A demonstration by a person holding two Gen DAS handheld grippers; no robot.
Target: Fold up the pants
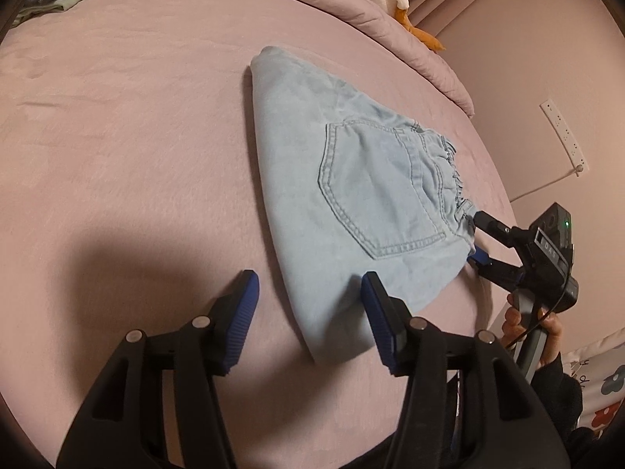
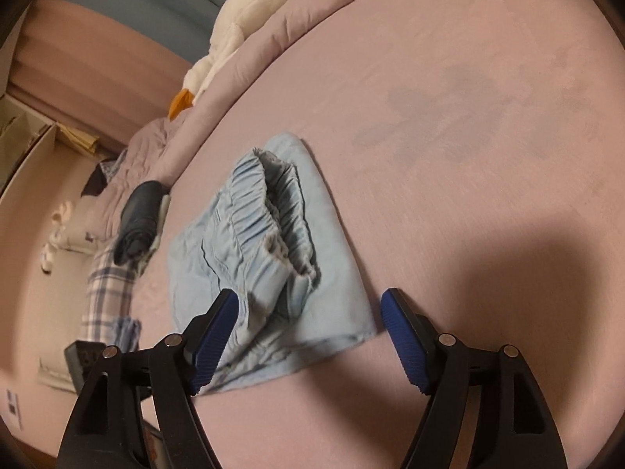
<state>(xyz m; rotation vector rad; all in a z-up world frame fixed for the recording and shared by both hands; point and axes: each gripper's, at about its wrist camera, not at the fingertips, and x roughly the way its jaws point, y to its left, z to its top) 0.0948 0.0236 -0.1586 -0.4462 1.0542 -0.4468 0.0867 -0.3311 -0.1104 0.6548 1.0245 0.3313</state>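
The light-blue denim pants (image 1: 351,195) lie folded into a compact bundle on the pink bed (image 1: 136,136), back pocket up and the gathered waistband toward the right tongs. The left tongs (image 1: 310,312) stand open, one pad over the near edge of the denim, the other over bare sheet. The right tongs (image 2: 310,336) are spread wide around the waistband corner, gripping nothing. A white plush toy (image 2: 234,27) rests on the rolled quilt beyond.

Folded pants (image 1: 351,195) on bed (image 1: 117,136) (left gripper (image 1: 308,301) open).
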